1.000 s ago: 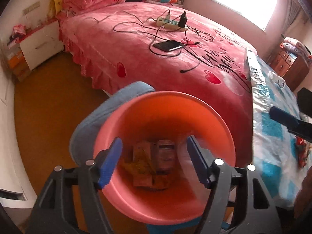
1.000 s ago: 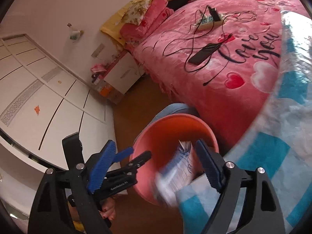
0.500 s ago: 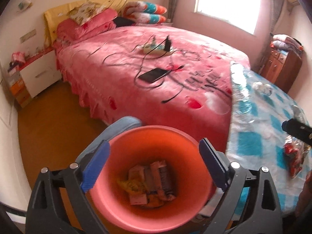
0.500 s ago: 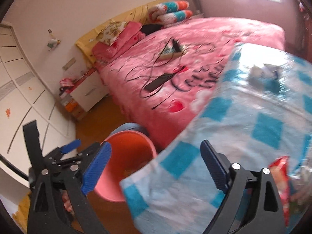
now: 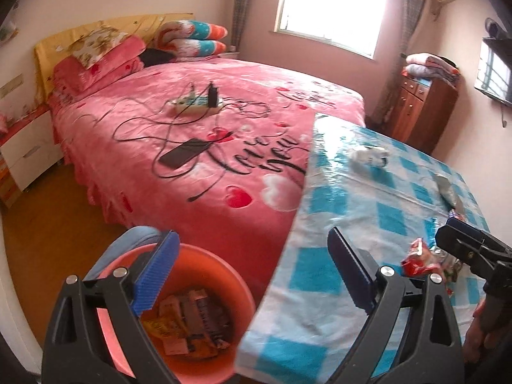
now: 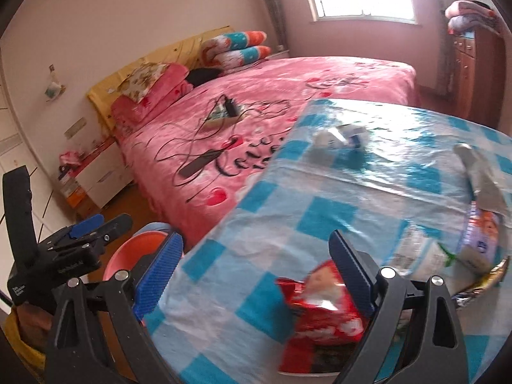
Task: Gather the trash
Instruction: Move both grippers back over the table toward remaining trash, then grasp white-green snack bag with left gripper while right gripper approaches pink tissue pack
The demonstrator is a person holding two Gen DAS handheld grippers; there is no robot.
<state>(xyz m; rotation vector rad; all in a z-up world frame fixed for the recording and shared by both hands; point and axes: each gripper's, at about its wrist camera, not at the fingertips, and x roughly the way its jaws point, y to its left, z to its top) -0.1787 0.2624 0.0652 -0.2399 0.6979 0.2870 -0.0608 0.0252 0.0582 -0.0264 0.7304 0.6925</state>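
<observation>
Right gripper [image 6: 256, 278] wide, empty, over red wrapper [image 6: 320, 307] on surface [image 6: 320, 198] | left gripper [image 5: 249, 275] wide above bucket [image 5: 220, 272] | risk: your right finger snags the slick tablecloth.

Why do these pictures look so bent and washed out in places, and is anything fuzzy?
Left wrist view: the fisheye lens bows the walls and darkens the corners, and the window is blown out white. Right wrist view: the same curving, glare shines off the checked table cover, and the red snack wrapper near the lens is smeared with blur.
</observation>
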